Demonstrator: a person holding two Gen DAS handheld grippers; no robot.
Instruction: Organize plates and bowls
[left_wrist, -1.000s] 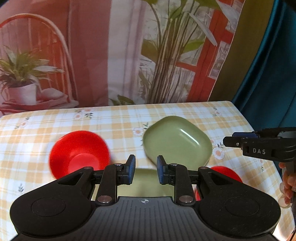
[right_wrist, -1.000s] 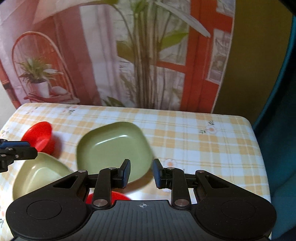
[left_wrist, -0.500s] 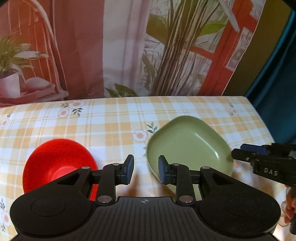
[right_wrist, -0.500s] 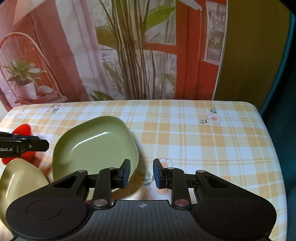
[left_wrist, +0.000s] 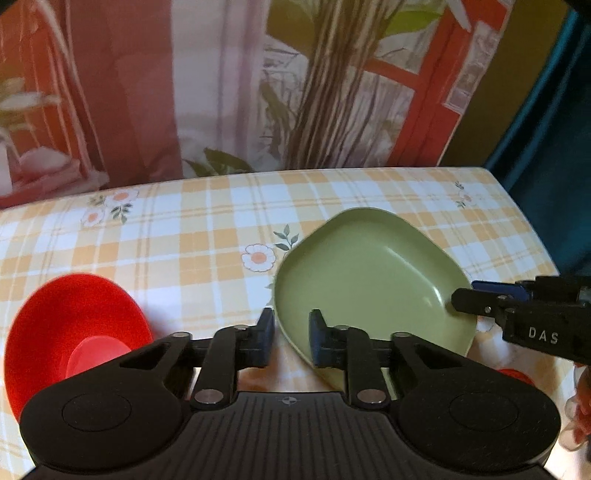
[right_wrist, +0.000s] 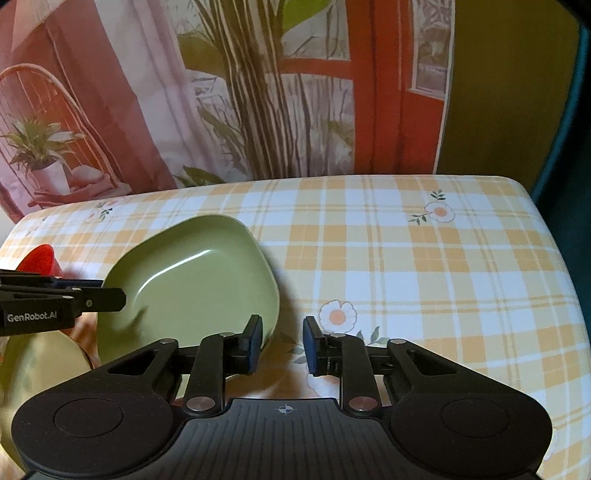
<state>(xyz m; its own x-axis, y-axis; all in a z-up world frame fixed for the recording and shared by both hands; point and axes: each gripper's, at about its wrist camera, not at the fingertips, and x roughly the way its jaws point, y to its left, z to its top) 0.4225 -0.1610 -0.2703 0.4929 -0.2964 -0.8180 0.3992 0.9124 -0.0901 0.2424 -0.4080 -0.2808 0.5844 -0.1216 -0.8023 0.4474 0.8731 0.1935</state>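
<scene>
A printed backdrop (right_wrist: 147, 110) of plants and a red window hangs behind the table (right_wrist: 443, 258), which wears a yellow checked cloth.

Starting at the left, a red bowl (left_wrist: 74, 325) sits open side up at about eight o'clock from the green plate (left_wrist: 369, 280), apart from it. A pale plate (right_wrist: 44, 362) lies low at the green plate's seven o'clock, close in.

The left gripper (left_wrist: 291, 339) has its jaws drawn about as tight as they go, with the green plate's nine o'clock rim between them; it looks pinched there, though I can't swear to how firmly. The plate sits mid-table and seems tilted.

At the plate's three o'clock, the right gripper (right_wrist: 282, 343) is closing its jaws with only cloth between them; the rim sits just at its left finger.

I'd worry about that mismatch. If those jaws finish closing beside the rim, one thin pinch carries the whole plate, and it may swing or slip. A lift could also knock the pale plate tucked in beside it, or drag the cloth.

Rightward the cloth is bare from one o'clock round to four, plenty of room to set things down. The table's right edge drops off beyond that, so nothing should be slid far that way.
</scene>
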